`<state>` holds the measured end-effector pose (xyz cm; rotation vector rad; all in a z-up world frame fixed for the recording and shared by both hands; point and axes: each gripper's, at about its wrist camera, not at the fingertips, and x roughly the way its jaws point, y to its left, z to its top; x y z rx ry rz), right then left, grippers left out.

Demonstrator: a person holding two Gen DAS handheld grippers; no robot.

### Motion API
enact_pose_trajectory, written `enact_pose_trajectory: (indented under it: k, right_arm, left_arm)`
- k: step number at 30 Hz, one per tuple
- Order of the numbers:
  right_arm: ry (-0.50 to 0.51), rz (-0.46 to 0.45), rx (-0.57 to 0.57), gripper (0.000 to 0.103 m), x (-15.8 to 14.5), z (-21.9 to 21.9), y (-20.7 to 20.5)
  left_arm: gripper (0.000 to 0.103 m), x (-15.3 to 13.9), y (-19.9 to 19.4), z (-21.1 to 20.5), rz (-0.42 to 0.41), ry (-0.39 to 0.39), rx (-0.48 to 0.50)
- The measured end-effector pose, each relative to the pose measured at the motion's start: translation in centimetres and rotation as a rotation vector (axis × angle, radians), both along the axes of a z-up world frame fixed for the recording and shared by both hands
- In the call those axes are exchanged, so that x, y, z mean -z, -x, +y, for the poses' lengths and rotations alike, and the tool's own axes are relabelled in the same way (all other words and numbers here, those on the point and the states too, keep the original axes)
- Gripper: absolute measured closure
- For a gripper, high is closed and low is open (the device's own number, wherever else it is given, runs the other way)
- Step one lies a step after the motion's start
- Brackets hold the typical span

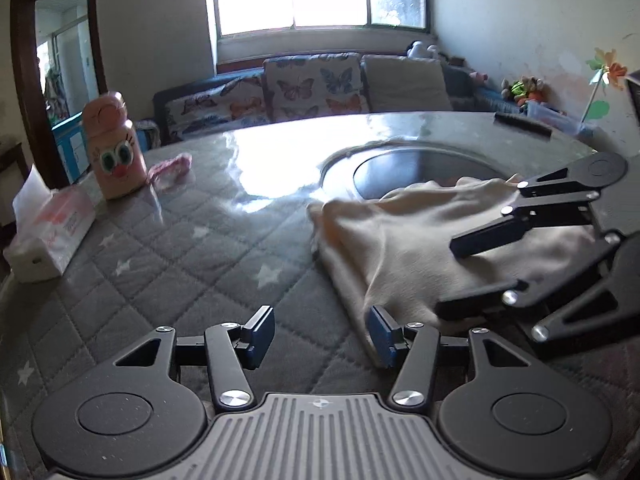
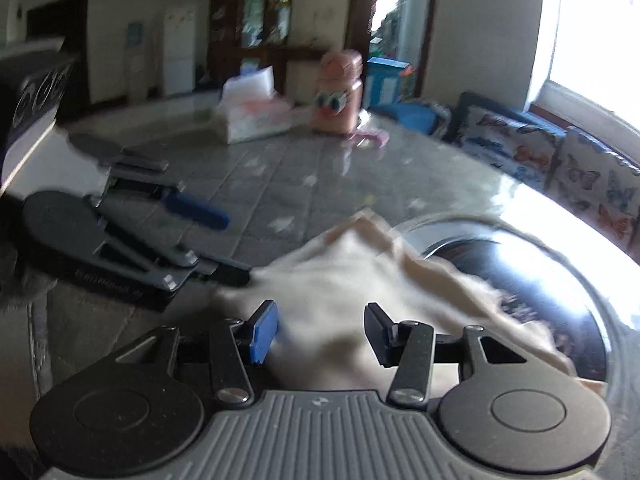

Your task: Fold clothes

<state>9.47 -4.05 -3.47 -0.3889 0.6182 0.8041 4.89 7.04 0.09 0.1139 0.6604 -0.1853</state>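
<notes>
Cream cloth (image 2: 352, 280) lies rumpled on the quilted grey table cover (image 1: 180, 264), partly over the round metal inset (image 1: 420, 168). The left gripper (image 1: 322, 332) stands spread, nothing pinched, the cloth's edge just beside its right finger. The right gripper (image 2: 322, 330) is also spread over the cloth, not pressing it. Farther off stand a pink bottle (image 1: 116, 148) and a tissue pack (image 1: 48, 236)
</notes>
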Motion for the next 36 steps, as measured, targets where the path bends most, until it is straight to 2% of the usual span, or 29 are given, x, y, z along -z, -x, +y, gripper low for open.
enact_pose_trajectory:
  k: [4,8,15,18,19,22,25,31,36]
  right_arm:
    - [0.0,-0.021,-0.01,0.054,-0.8,0.2,0.5]
    - [0.014,-0.033,-0.066,0.054,-1.5,0.7,1.6]
    - [0.116,-0.101,-0.16,0.055,-0.1,2.9,3.3]
    - [0.146,-0.139,-0.164,0.061,0.3,3.5,3.6]
    - [0.144,-0.139,-0.157,0.072,0.3,3.5,3.6]
    - [0.094,-0.104,-0.118,0.089,-0.2,2.9,2.7]
    - [0.016,-0.053,-0.078,0.096,-1.2,2.0,1.7]
    - [-0.092,-0.031,-0.04,0.098,-2.9,0.2,1.3]
    - [-0.138,-0.019,-0.025,0.098,-3.4,-1.1,1.4]
  left_arm:
    - [0.048,-0.8,-0.3,0.9,-0.021,0.028,-0.037]
    - [0.047,-1.7,-1.4,1.5,-0.022,0.086,-0.08]
    - [0.047,-1.8,-4.1,0.9,0.055,0.22,-0.108]
    - [0.041,-1.9,-5.0,0.9,0.083,0.28,-0.132]
    - [0.036,-1.9,-5.2,1.0,0.094,0.306,-0.143]
    - [0.033,-1.9,-6.1,1.4,0.129,0.387,-0.172]
    - [0.028,-1.6,-6.9,1.8,0.177,0.464,-0.207]
    - [0.028,-0.7,-8.0,2.1,0.27,0.608,-0.253]
    - [0.031,-0.2,-8.5,1.9,0.317,0.682,-0.284]
